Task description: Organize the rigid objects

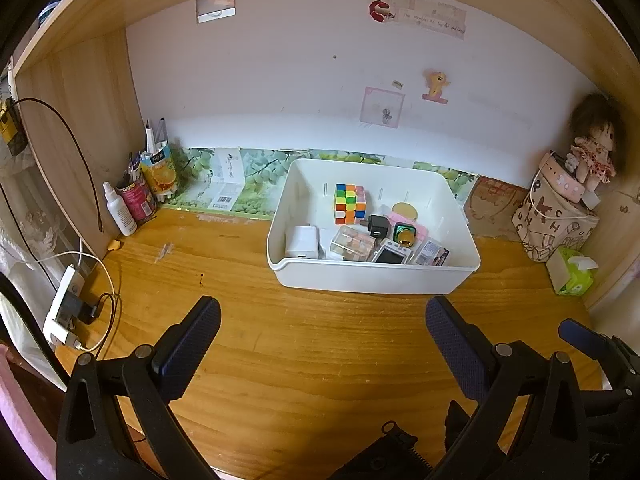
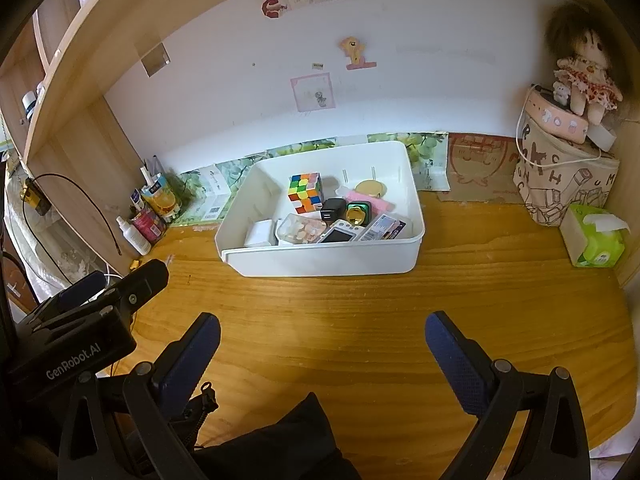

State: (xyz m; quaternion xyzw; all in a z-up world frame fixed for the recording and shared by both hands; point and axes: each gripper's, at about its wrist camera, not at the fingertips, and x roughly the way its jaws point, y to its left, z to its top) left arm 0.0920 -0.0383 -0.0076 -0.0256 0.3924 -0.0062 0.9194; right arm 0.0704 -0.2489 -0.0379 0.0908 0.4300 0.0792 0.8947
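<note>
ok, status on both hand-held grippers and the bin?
Left hand-held gripper open, empty. Right hand-held gripper open, empty. White bin holds cube, chargers, small boxes. Desk between grippers and bin bare.

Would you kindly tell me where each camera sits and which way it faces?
Left wrist: on the left tool, facing the white bin on the desk; the right tool shows alongside.
Right wrist: on the right tool, facing the same bin; the left tool shows alongside.
Both share the bin, the cube and the doll.
</note>
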